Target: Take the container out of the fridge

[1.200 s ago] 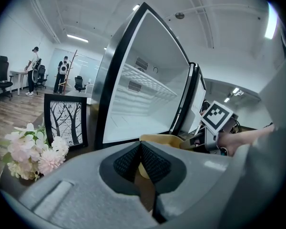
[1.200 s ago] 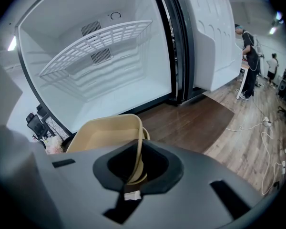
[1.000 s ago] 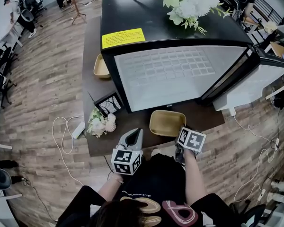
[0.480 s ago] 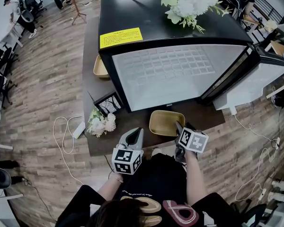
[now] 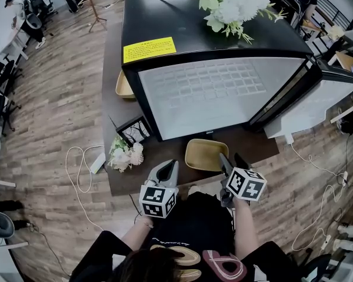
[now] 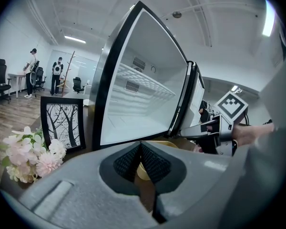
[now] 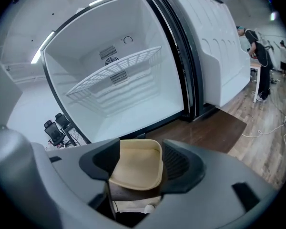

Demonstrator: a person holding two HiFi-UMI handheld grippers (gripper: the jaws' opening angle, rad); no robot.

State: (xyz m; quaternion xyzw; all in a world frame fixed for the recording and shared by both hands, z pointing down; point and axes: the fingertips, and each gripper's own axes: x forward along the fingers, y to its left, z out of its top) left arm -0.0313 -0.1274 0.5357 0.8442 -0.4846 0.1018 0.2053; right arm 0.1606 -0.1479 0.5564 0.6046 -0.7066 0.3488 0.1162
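Observation:
The tan container [image 5: 207, 154] rests on the dark table in front of the open, empty fridge [image 5: 212, 93]. My right gripper [image 5: 231, 160] is at the container's near right edge; its jaws are opening. In the right gripper view the container [image 7: 133, 173] shows between the spread pads of the right gripper [image 7: 142, 161], and neither pad presses on it. My left gripper [image 5: 167, 168] hovers at the table's front edge, left of the container, shut with nothing in it. The left gripper view shows its jaws [image 6: 140, 159] together, and the container's rim [image 6: 157, 143] beyond them.
The fridge door [image 5: 306, 98] hangs open to the right. A framed picture [image 5: 135, 129] and a flower bunch [image 5: 126, 154] sit at the table's left front. A second tan tray [image 5: 125, 84] lies left of the fridge. Flowers [image 5: 235, 4] lie on its top. Cables [image 5: 76, 157] trail on the floor.
The right gripper's jaws have spread apart and let go of the container, and the gripper has drawn back a little towards me. The container stays on the table. The left gripper has not moved.

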